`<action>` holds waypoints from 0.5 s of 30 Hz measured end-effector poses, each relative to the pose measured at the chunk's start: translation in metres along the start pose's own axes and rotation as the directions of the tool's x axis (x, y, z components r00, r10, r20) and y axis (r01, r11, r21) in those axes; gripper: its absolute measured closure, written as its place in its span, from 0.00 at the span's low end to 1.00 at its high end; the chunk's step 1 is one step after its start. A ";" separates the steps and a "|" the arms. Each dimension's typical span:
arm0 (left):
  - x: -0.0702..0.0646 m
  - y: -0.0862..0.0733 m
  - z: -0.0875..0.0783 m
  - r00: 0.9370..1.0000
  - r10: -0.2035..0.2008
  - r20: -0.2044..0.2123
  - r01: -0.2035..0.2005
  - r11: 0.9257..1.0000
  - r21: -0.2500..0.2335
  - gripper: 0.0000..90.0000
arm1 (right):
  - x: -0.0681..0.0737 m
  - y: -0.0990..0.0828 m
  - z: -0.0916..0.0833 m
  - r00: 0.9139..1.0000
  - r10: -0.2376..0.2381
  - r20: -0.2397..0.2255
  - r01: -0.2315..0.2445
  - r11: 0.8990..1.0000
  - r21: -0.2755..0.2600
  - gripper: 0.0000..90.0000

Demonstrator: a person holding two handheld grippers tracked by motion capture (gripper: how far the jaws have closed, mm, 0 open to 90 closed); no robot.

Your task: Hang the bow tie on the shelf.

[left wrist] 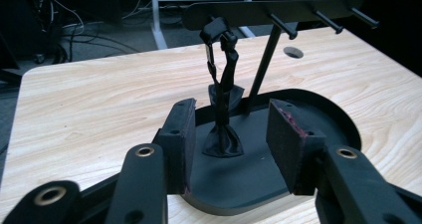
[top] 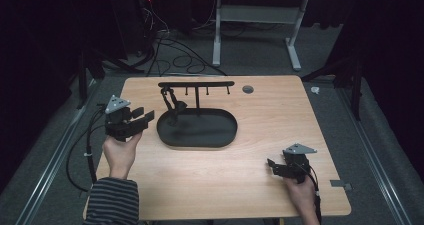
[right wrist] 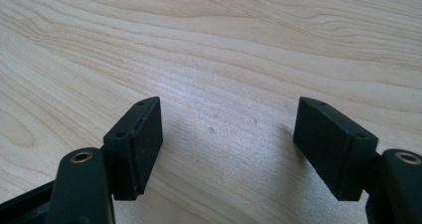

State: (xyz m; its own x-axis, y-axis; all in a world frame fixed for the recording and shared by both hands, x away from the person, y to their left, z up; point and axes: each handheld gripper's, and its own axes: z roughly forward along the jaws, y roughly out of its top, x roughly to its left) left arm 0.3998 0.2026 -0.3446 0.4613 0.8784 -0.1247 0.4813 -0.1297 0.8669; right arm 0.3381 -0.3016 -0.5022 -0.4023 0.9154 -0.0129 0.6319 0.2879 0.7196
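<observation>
A black oval tray [top: 210, 130] lies left of the table's middle, with a thin post holding a black bar [top: 196, 84] that has several pegs. A black strap [top: 171, 105] hangs from the leftmost peg, its lower end bunched on the tray. My left gripper [top: 145, 116] hovers at the tray's left rim, open and holding nothing. In the left gripper view the strap [left wrist: 222, 109] stands farther off, seen between the open pads of that gripper [left wrist: 233, 129], above the tray [left wrist: 318, 109]. My right gripper [top: 271, 166] rests near the front right of the table; it [right wrist: 229, 134] is open over bare wood.
A round cable hole [top: 247, 89] sits in the table top behind the tray on the right. A small metal bracket [top: 341, 185] sticks out at the table's right edge. Cables [top: 175, 50] and a white desk frame [top: 255, 35] stand on the floor beyond.
</observation>
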 end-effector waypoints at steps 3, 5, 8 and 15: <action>0.000 -0.003 -0.004 1.000 -0.001 -0.003 0.001 1.000 0.000 0.59 | 0.000 0.000 0.000 1.000 0.000 0.000 0.000 1.000 0.000 0.32; -0.001 -0.006 -0.006 1.000 0.000 -0.003 0.000 1.000 -0.002 0.59 | 0.000 0.000 0.000 1.000 0.001 0.001 -0.001 1.000 0.000 0.32; -0.003 -0.012 -0.010 1.000 -0.012 0.005 0.012 1.000 -0.021 0.58 | 0.000 0.000 0.000 1.000 0.000 0.002 0.000 1.000 0.000 0.32; -0.001 -0.019 -0.007 0.999 -0.042 0.011 0.043 0.999 -0.027 0.57 | 0.000 0.000 0.000 1.000 0.003 0.002 -0.003 1.000 0.000 0.32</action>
State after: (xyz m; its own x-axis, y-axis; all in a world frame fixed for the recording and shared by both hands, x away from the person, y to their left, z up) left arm 0.3846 0.2079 -0.3579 0.4487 0.8780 -0.1665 0.4801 -0.0796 0.8736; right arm 0.3380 -0.3013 -0.5021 -0.3989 0.9169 -0.0117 0.6336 0.2848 0.7194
